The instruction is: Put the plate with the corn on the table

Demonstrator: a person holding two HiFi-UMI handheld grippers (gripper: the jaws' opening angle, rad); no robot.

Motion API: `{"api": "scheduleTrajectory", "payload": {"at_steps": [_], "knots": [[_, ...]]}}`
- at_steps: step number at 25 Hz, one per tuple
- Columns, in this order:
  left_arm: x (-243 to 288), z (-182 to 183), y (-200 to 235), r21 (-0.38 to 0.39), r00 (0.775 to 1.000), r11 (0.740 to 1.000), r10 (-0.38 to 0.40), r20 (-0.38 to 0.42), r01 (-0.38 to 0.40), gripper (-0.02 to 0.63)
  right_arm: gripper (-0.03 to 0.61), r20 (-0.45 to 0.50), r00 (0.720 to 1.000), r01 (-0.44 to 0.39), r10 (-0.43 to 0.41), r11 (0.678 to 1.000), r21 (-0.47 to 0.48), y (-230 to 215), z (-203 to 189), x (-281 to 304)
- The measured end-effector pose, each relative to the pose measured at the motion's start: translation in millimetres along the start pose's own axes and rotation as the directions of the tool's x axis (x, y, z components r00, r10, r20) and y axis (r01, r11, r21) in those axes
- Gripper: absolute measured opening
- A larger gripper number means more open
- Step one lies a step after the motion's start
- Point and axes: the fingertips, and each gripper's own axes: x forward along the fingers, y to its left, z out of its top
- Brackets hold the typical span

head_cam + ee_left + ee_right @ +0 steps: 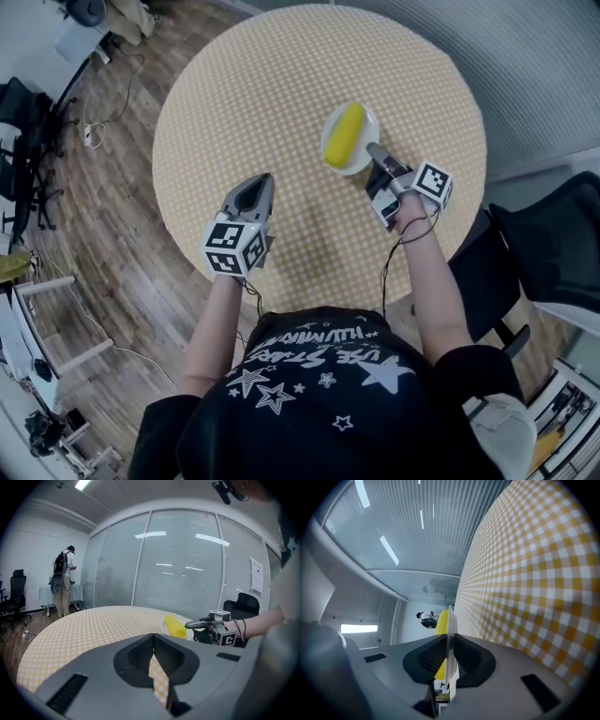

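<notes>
Counted two grippers, the left gripper (262, 183) and the right gripper (373, 150), plus one plate (368, 125), one corn cob (344, 136) and one round table (281, 84).
Found the right gripper clamped on the near rim of the white plate, with the thin rim seen edge-on between its closed jaws. Found the left gripper closed too, with nothing between its jaws, well apart from the plate over the near left part of the checkered table. Saw the yellow corn cob lying on the plate, over the far right part of the table; could not tell whether the plate touched the cloth. Noted both forearms stretched forward from the body, the right hand (410, 214) just behind its marker cube, the left gripper pointed away and slightly down. Counted also one standing person (62, 585) far behind and two black chairs (18, 590), one at each side of the left gripper view.
</notes>
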Motion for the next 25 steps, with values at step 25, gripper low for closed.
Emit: {"api": "scheduleTrajectory", "payload": {"at_steps": [25], "knots": [[16, -20, 1, -0.049, 1.000, 0.998, 0.024, -0.020, -0.025, 0.003, 0.048, -0.001, 0.988, 0.158, -0.158, 0.987, 0.016, -60, 15, 43]]}}
